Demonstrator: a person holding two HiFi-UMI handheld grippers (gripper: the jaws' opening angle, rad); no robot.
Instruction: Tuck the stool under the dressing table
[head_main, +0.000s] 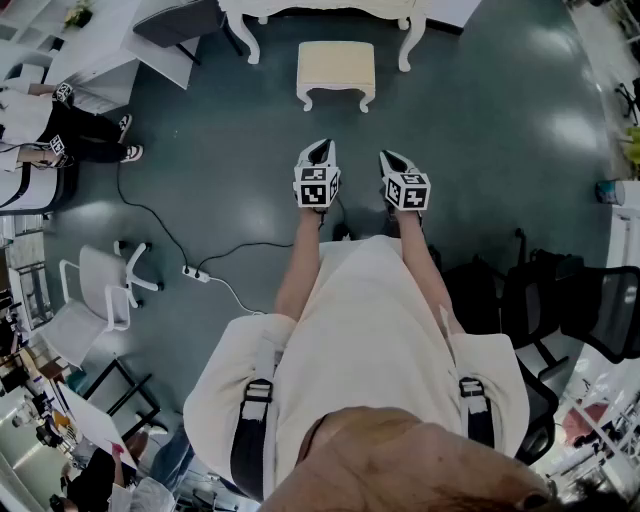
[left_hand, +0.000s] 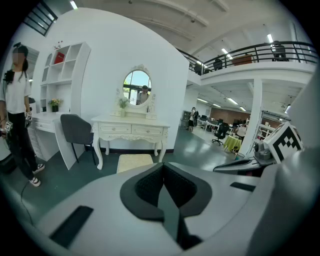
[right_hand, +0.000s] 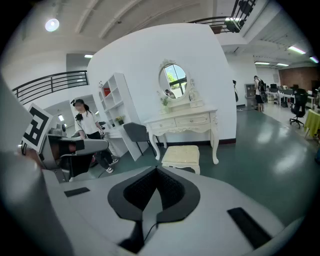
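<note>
Left claw (head_main: 318, 150) and right claw (head_main: 389, 158) are pressed together, empty; we should push the stool (head_main: 336, 66) squarely, straight under the dressing table (head_main: 330, 9).

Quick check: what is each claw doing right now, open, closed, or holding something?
Left claw: closed, jaws together, nothing held.
Right claw: closed, jaws together, nothing held.

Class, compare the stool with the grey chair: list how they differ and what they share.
The stool is cream and backless; the grey chair is dark with a backrest. The stool has curved white legs; the grey chair has thin dark ones. Both stand upright.
</note>
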